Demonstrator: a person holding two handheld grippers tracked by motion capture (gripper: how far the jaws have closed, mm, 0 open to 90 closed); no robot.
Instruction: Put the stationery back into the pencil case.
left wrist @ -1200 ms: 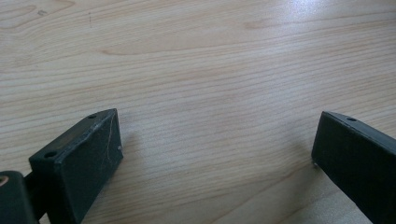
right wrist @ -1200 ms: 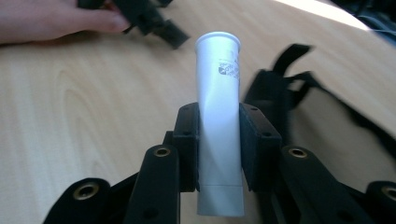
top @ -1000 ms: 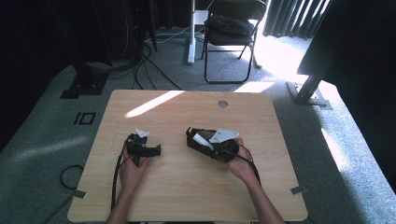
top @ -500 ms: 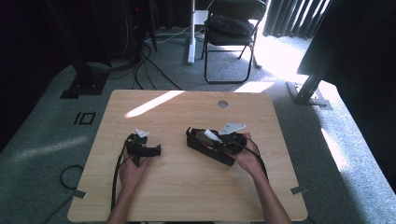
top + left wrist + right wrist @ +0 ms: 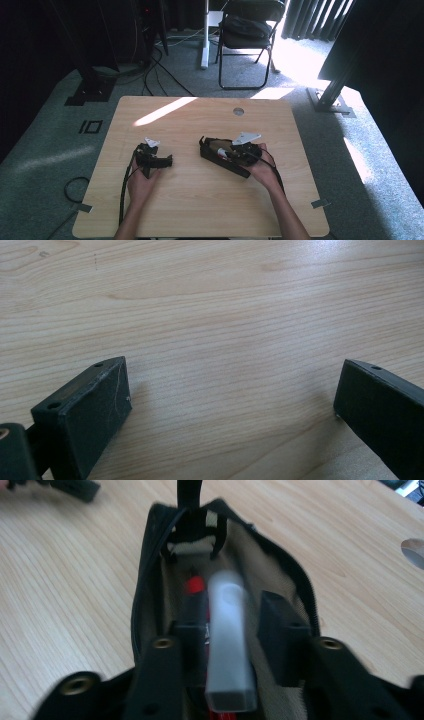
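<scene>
An open black pouch lies at the table's middle, its beige lining facing up. My right gripper reaches into the pouch mouth from the right. Its jaws have just been opening. A whitish translucent tube lies between them, beside the left jaw and clear of the right one. Next to the tube a red-tipped pen rests inside the pouch. My left gripper lies on the table to the left, its jaws wide apart over bare wood.
The wooden table has a round cable hole near its far edge. A folding chair and cables stand on the floor beyond. Each gripper trails a cable toward the near edge.
My right gripper has shifted slightly to the right over the pouch. The left gripper and hand have stayed put.
</scene>
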